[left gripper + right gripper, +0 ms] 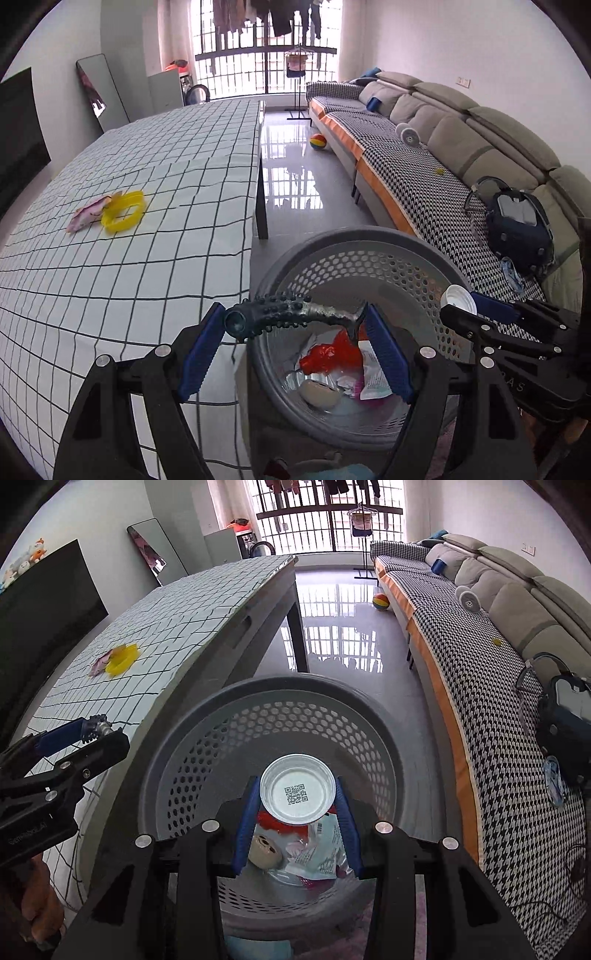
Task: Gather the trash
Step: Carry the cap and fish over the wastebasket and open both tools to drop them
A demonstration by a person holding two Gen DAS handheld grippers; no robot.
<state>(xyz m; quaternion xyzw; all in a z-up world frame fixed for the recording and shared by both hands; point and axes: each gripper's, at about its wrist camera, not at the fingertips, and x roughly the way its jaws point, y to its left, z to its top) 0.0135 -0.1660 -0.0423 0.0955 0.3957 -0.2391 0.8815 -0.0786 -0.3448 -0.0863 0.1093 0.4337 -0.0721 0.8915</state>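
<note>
My left gripper (295, 325) is shut on a dark studded rubber toy (291, 314), held crosswise between the blue pads over the near rim of the grey perforated trash basket (399, 266). My right gripper (297, 805) is shut on a can (297, 792), its silver base with a QR code facing the camera, held above the basket (207, 775). The basket holds red plastic (327, 356), wrappers (321, 853) and a beige piece (264, 851). On the checked tablecloth lie a yellow ring-shaped piece (123, 211) and a pink wrapper (86, 216), also in the right wrist view (118, 660).
The table (147, 258) with the grid cloth is left of the basket. A long sofa (461, 155) with a dark bag (521, 229) runs along the right. A coloured ball (317, 141) lies on the shiny floor. A dark TV screen (48, 602) stands at far left.
</note>
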